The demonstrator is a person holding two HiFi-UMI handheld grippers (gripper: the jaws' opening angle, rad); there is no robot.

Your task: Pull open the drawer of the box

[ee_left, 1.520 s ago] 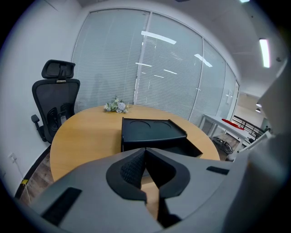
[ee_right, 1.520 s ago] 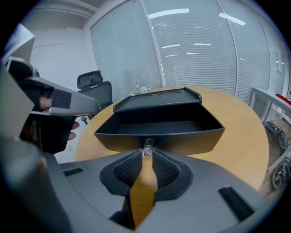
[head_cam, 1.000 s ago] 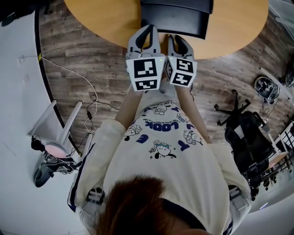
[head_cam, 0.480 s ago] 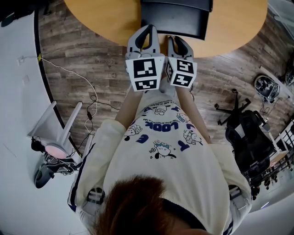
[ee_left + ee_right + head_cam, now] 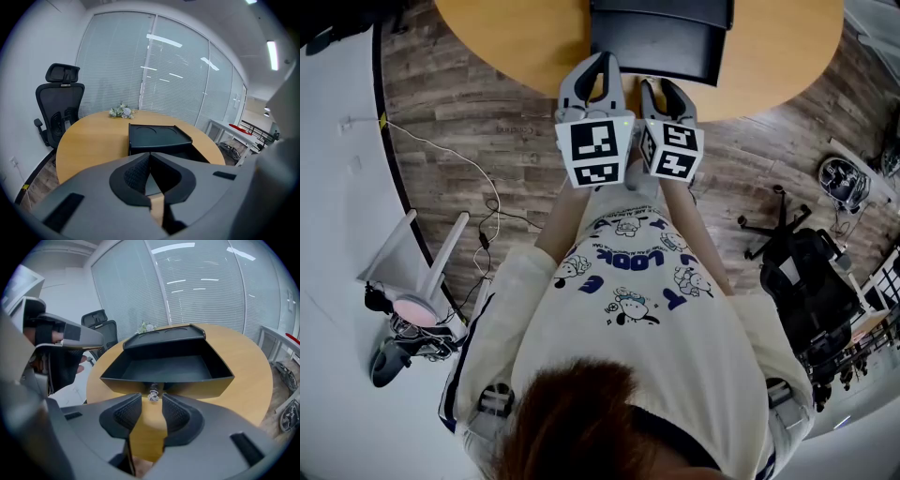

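Round wooden table [image 5: 516,37] holds matte black drawer [image 5: 164,369]; right tongs [image 5: 151,399] just spread, knob [image 5: 153,395] between their tips; left tongs [image 5: 149,154] pressed together.

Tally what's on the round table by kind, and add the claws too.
box, its drawer pulled out: 1
flowers: 1
claws: 2 (left claw shut and empty; right claw has just been opening, with the knob in the gap at its tips, not pinched)
Total: 4
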